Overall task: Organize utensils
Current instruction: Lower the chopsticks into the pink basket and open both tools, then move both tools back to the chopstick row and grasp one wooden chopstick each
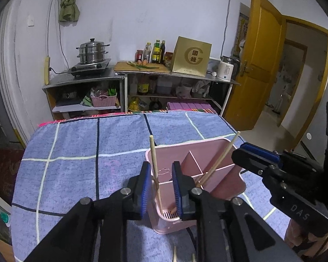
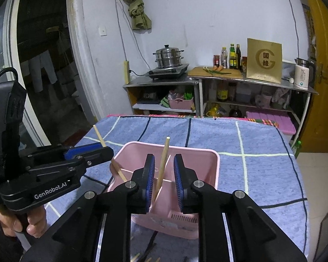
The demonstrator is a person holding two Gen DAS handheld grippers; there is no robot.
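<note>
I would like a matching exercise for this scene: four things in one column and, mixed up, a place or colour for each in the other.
1. utensil holder
2. steamer pot
3. carrot
4. checked cloth

a. on the cutting board
b. pink
c. on the stove
d. blue, under the holder

Pairs: 1-b, 2-c, 3-a, 4-d

A table is occupying the lower centre of both views, and a blue checked cloth (image 1: 76, 144) is covering it. A pink utensil holder (image 1: 199, 152) is standing on the cloth, lower centre-right in the left wrist view.
</note>
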